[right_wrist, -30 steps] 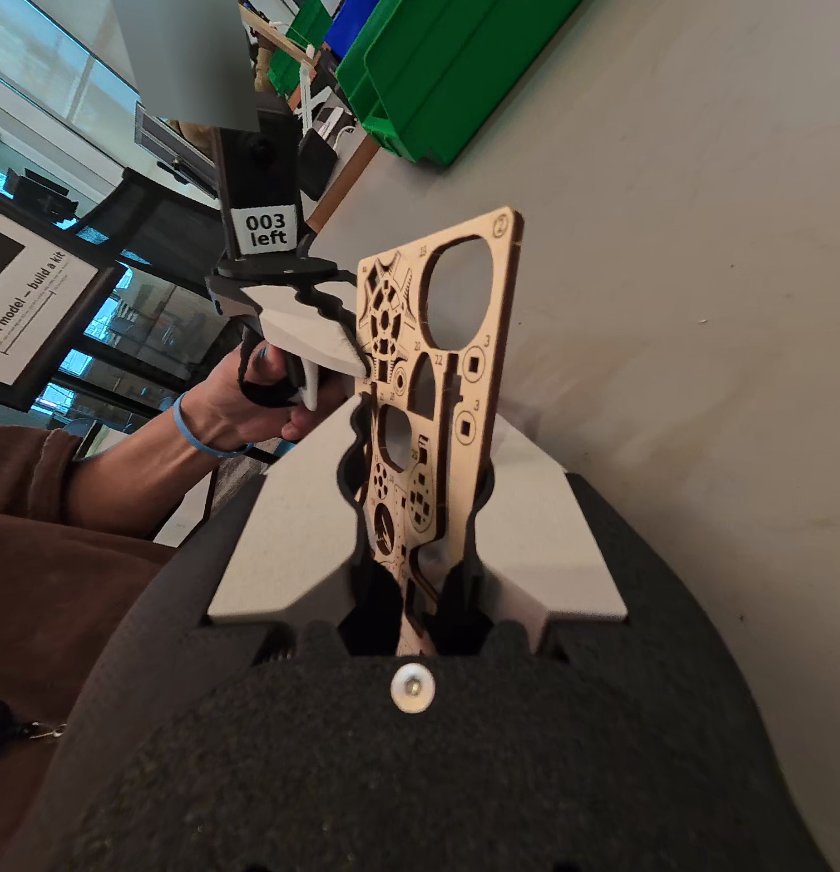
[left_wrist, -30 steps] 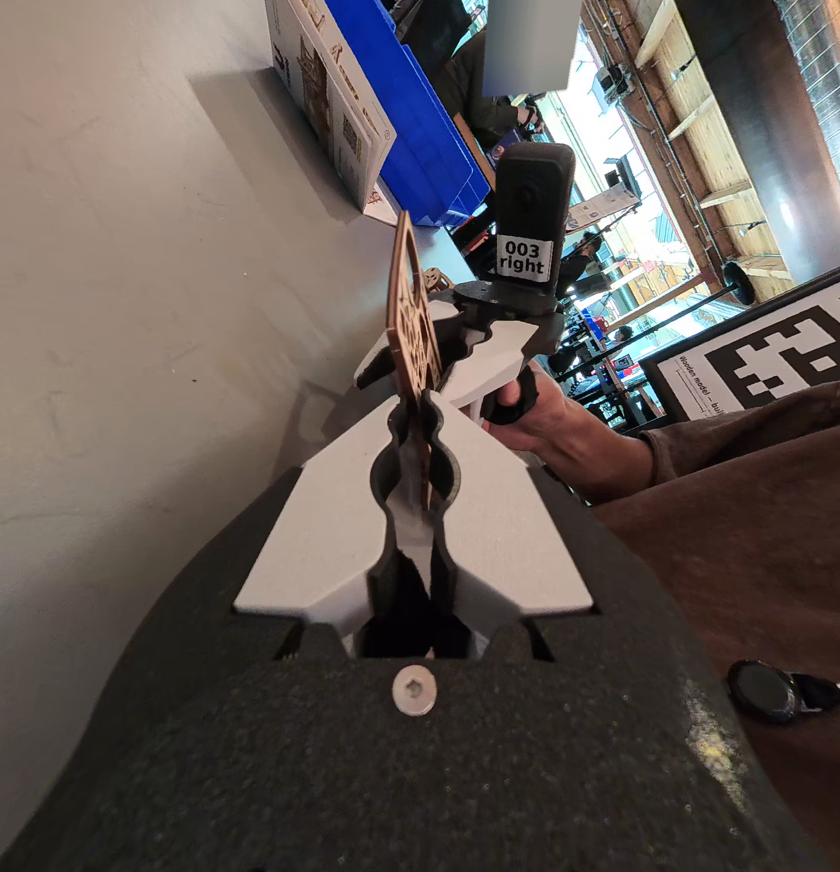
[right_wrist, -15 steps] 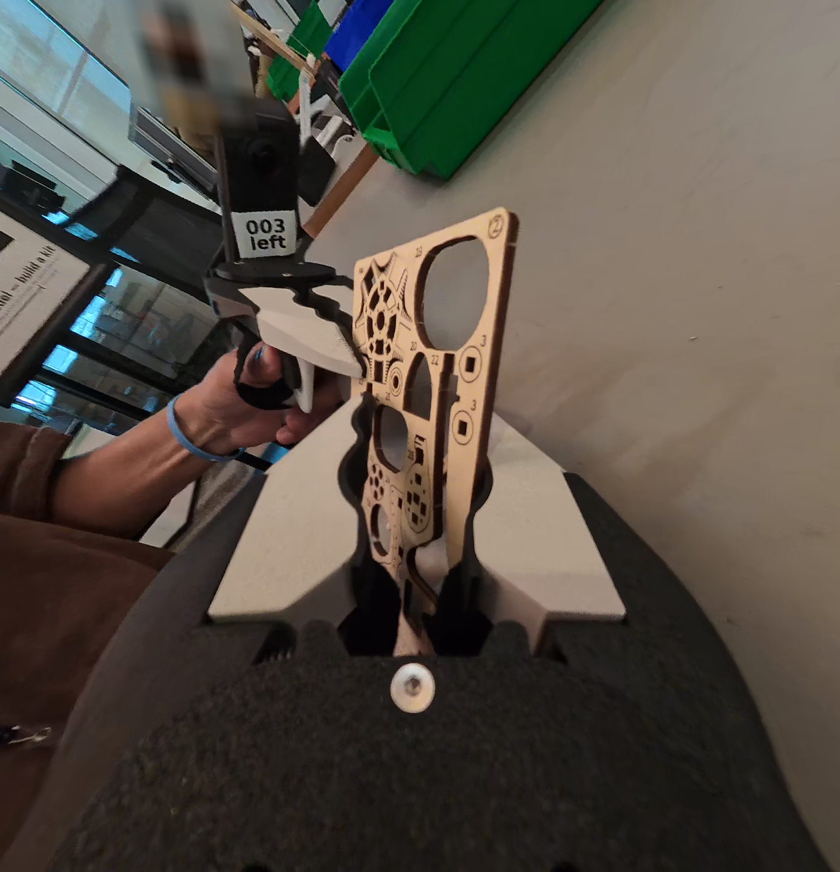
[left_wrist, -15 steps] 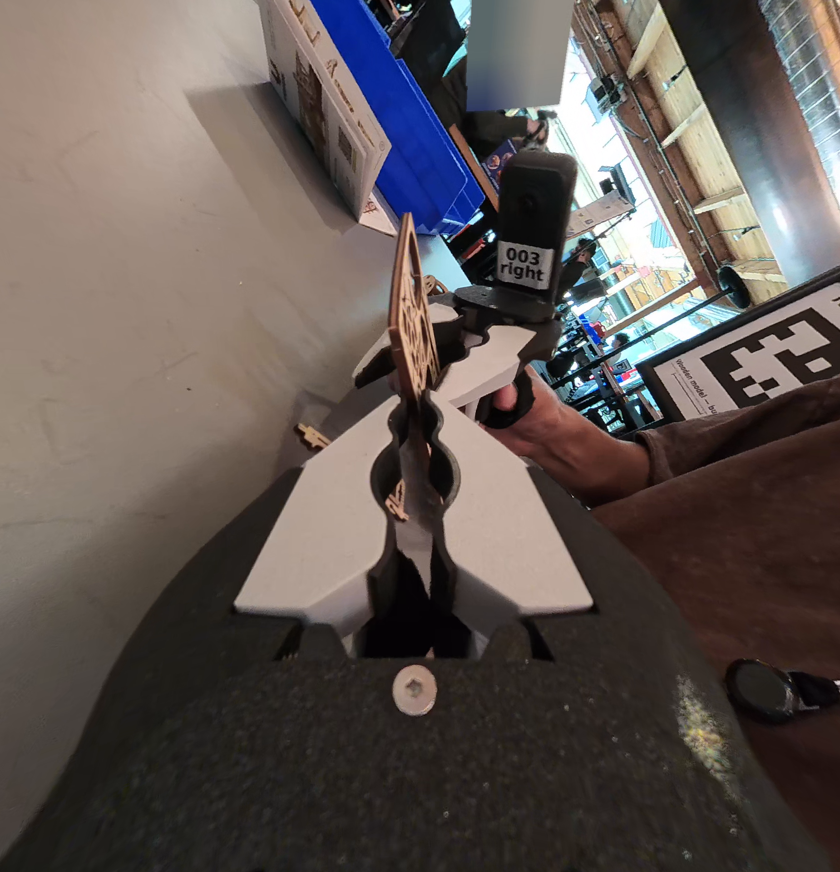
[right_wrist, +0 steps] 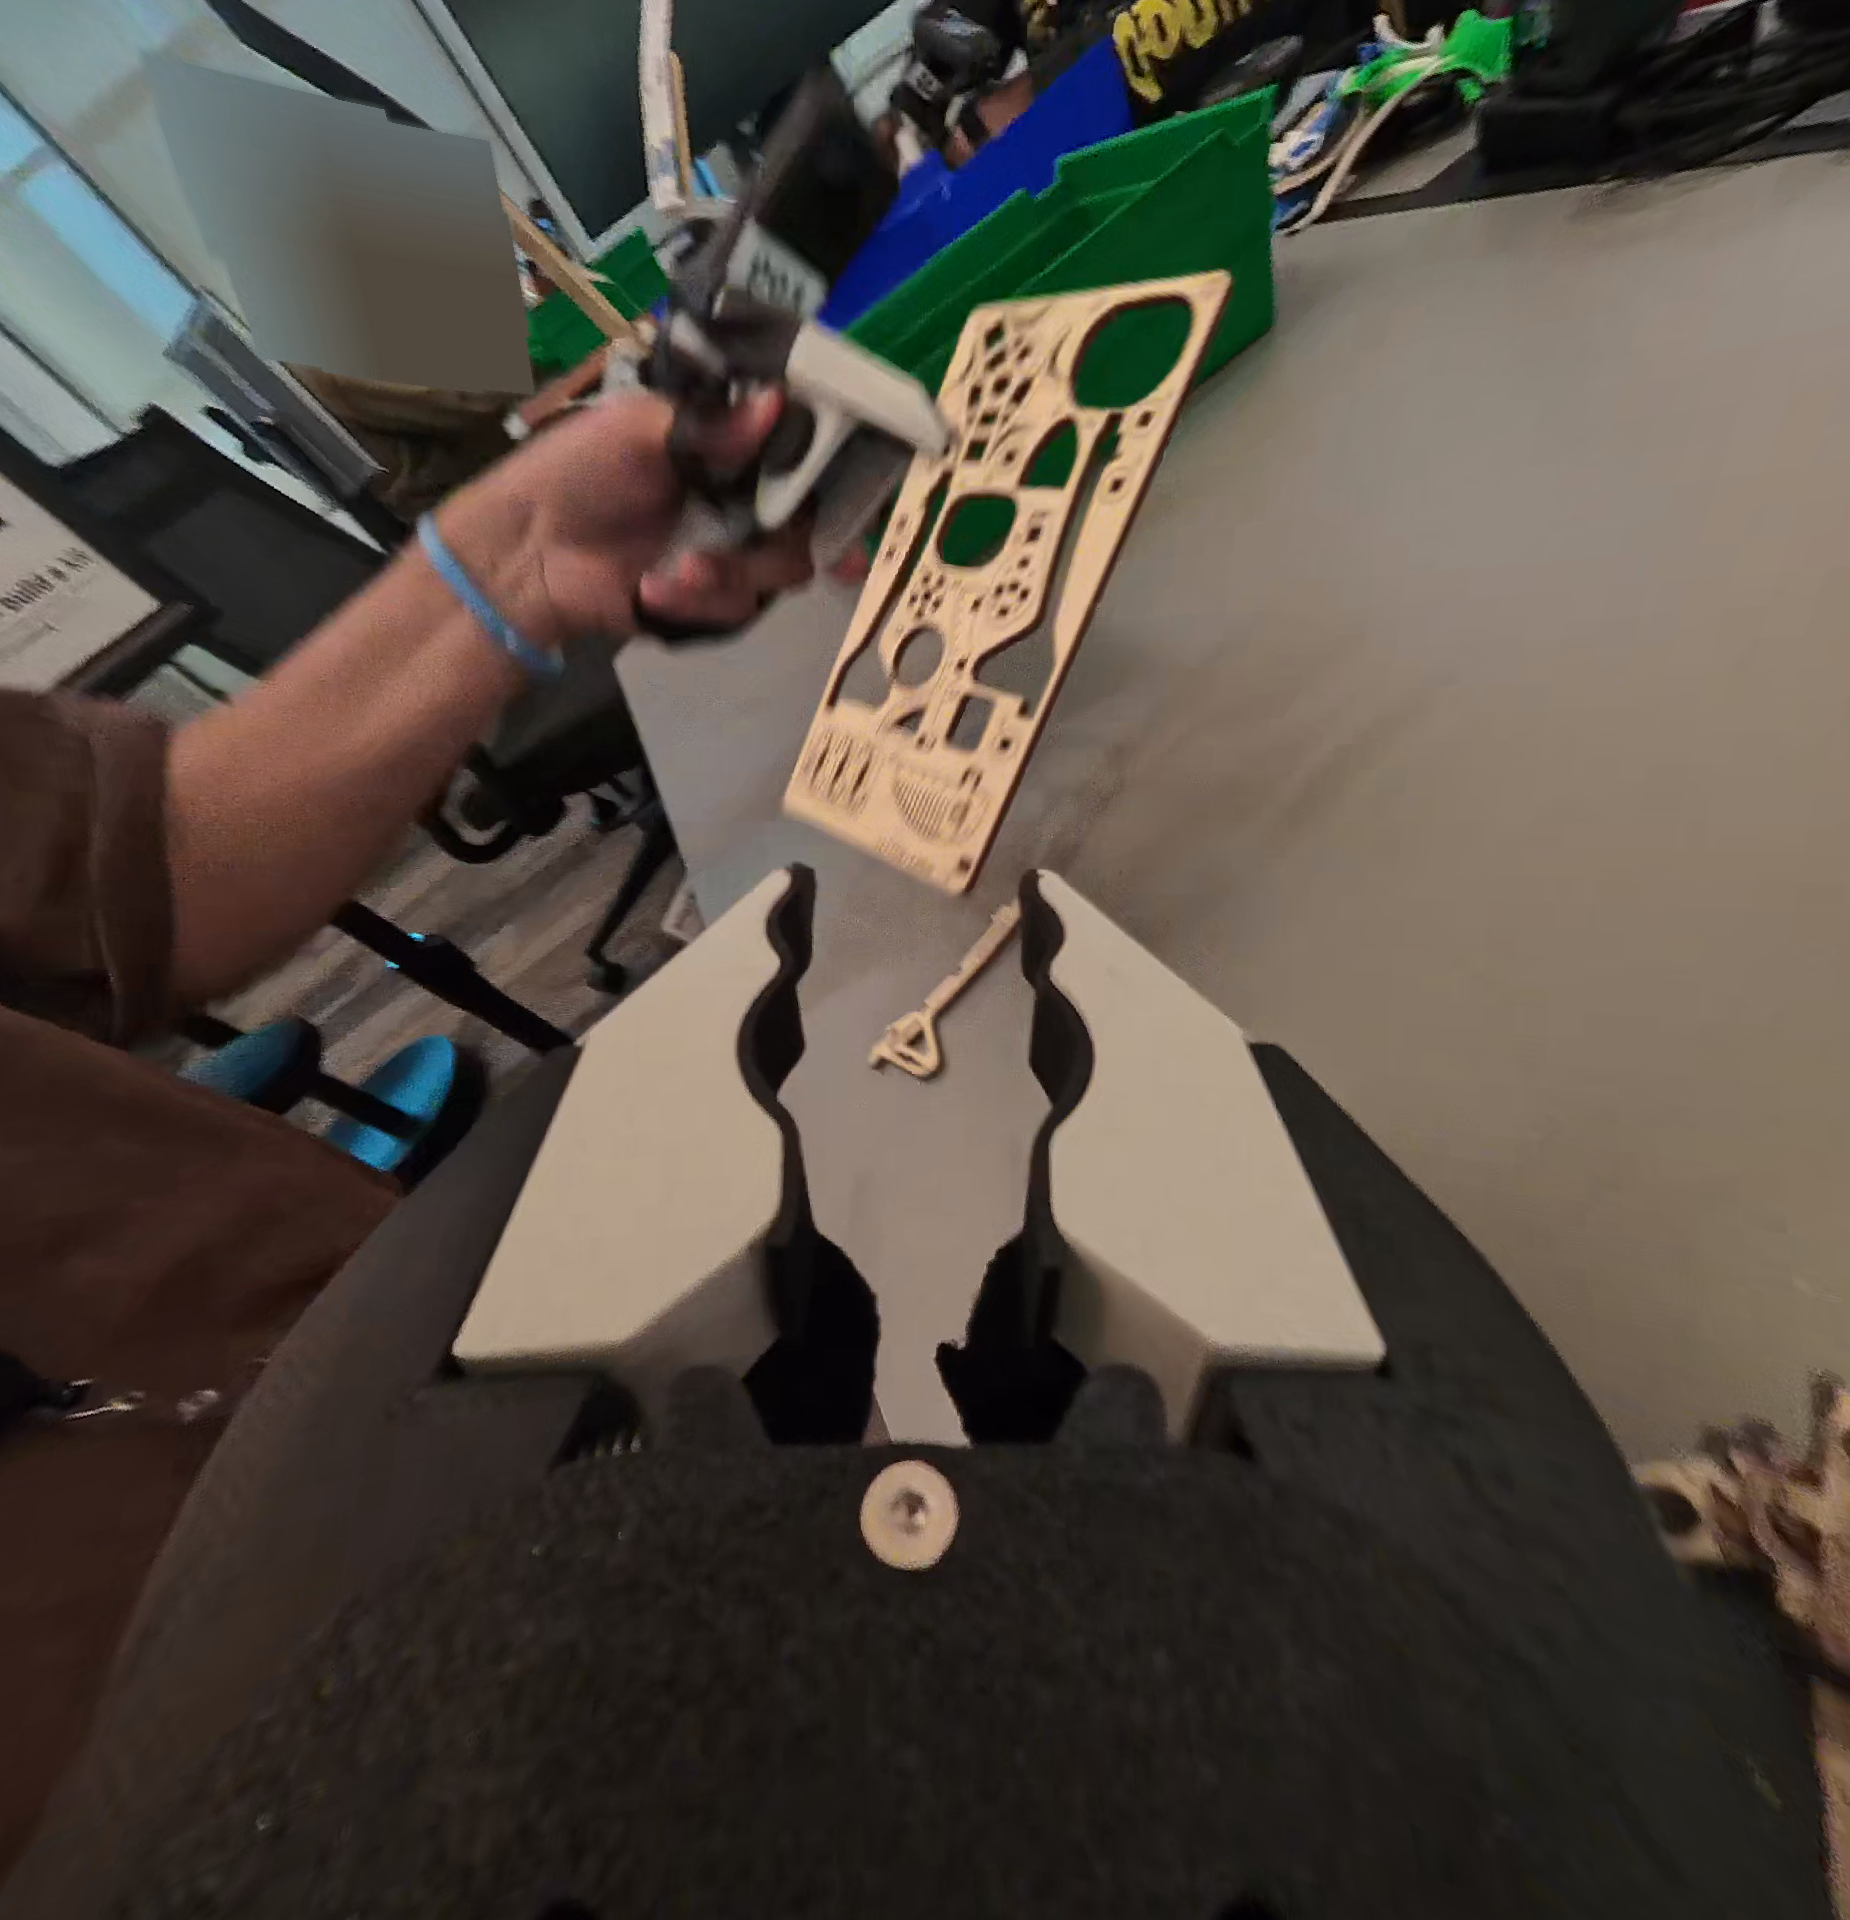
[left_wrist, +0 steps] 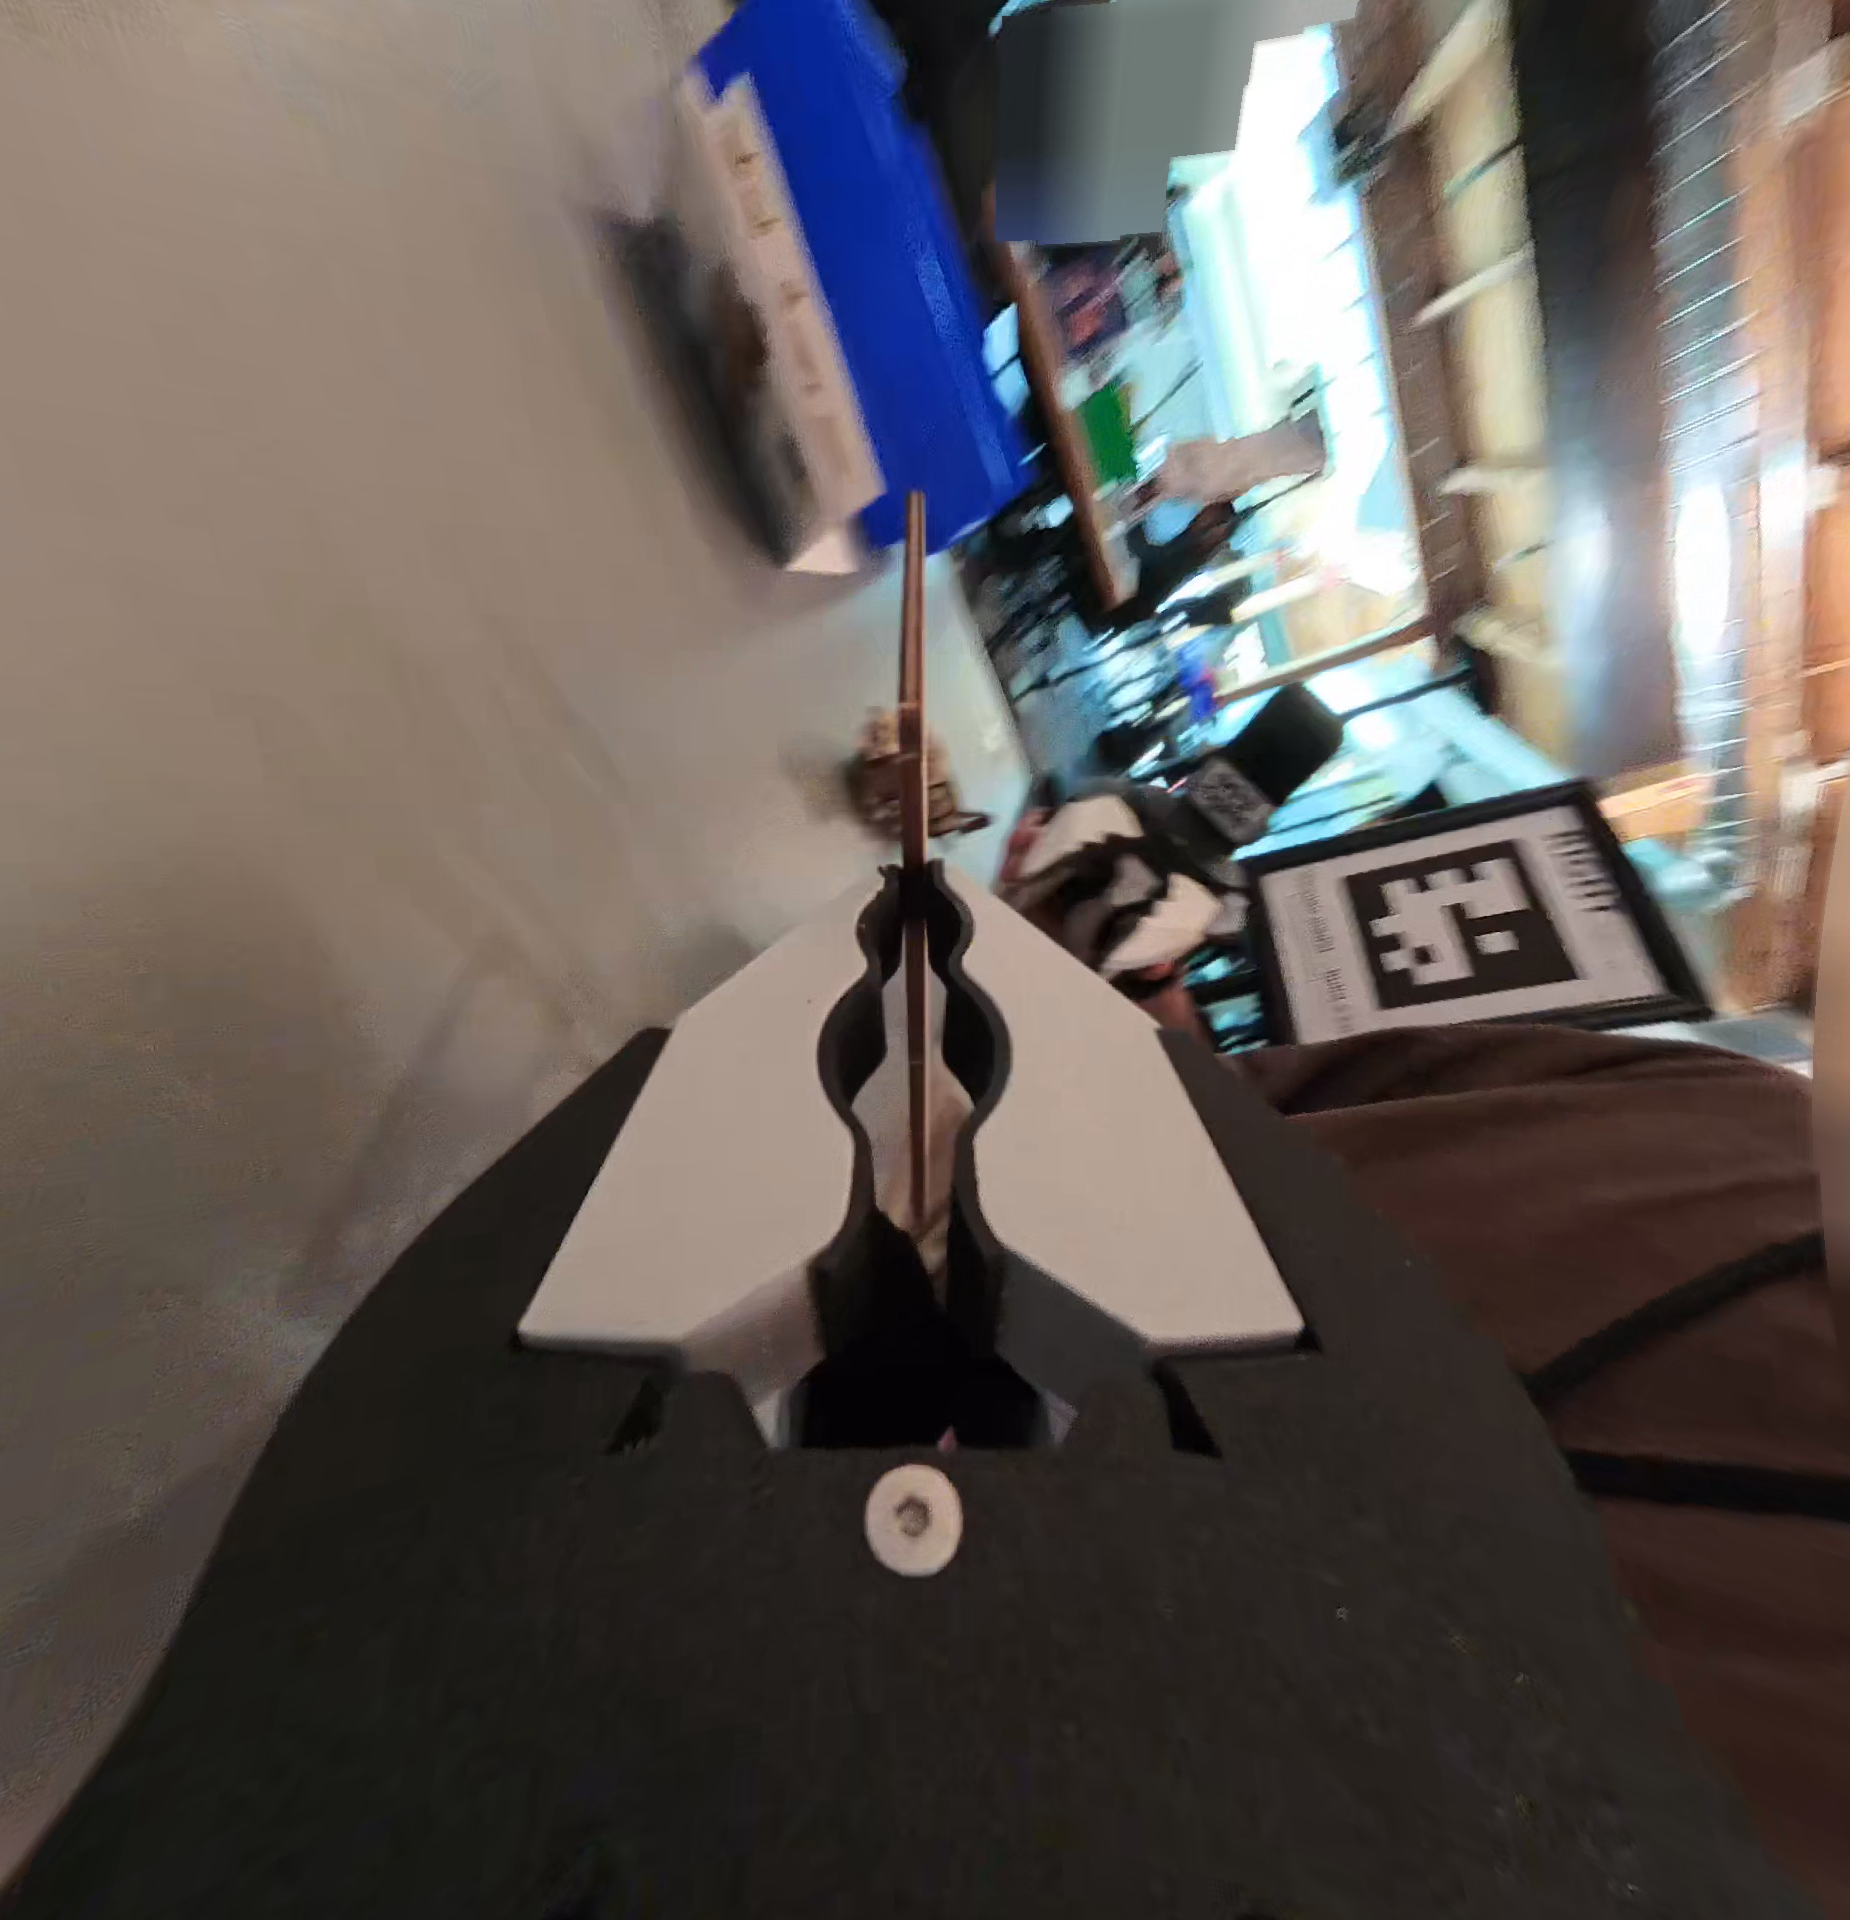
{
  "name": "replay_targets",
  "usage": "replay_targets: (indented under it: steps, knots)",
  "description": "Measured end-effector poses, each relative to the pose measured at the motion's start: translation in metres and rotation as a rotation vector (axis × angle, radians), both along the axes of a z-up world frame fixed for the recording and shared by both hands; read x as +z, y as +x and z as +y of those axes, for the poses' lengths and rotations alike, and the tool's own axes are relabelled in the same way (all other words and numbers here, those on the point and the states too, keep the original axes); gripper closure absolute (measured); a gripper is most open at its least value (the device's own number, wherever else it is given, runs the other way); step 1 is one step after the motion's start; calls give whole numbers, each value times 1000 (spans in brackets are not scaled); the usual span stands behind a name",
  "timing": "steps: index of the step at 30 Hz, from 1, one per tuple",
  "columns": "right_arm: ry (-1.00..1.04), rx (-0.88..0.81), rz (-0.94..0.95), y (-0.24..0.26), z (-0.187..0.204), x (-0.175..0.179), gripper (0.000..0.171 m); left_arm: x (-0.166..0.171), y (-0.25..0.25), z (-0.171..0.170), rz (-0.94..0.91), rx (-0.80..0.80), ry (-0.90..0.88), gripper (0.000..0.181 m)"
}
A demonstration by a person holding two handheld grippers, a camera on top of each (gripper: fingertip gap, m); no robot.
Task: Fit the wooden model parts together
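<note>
My left gripper is shut on the thin wooden parts sheet, seen edge-on in the left wrist view. In the right wrist view the sheet hangs tilted above the grey table, with the left gripper clamping its upper left edge. My right gripper is open and empty, just short of the sheet's lower edge. A small loose wooden part lies flat on the table between its fingers. A partly built wooden model sits at the lower right, blurred; it also shows in the left wrist view.
Green bins stand at the table's far edge, behind the sheet. A blue bin and a printed box stand on the table in the left wrist view. A framed black-and-white marker sign stands off the table. Both views are motion-blurred. The left gripper's tips are roughly 15 centimetres from the right gripper's.
My right gripper has opened, let go of the sheet and pulled back. A small wooden part now lies on the table. My left gripper has swung away with the sheet.
</note>
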State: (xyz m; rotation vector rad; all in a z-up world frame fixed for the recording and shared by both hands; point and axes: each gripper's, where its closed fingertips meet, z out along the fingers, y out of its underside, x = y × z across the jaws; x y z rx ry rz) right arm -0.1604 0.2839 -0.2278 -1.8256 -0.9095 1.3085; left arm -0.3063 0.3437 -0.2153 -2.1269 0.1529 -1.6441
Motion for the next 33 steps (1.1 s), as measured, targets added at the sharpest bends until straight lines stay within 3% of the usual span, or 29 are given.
replay_targets:
  steps: [2, 8, 13, 20, 24, 28, 31, 33]
  knots:
    - [26, -24, -55, 11, -3, -7, 134, -8, -14, 31, 145, -77, -83, 181]
    - [84, -55, -117, 33, -13, -8, 137, -35, -42, 113, 264, -214, -354, 181]
    - [100, -144, -126, 68, -8, -3, 132, -73, -57, 136, 482, -220, -447, 180]
    - [44, -252, -151, 123, 2, -17, 134, -120, -96, 135, 857, -196, -449, 163]
    - [44, -285, -167, 140, 12, -20, 135, -119, -104, 140, 1008, -139, -351, 157]
    - [38, -344, -207, 158, 21, -27, 134, -89, -109, 141, 1238, -51, -93, 144]
    - [87, -441, -353, 182, 37, -46, 131, -55, -77, 116, 1252, 21, 179, 140]
    - [97, -473, -443, 192, 45, -61, 125, -46, -35, 82, 1159, 24, 309, 138]
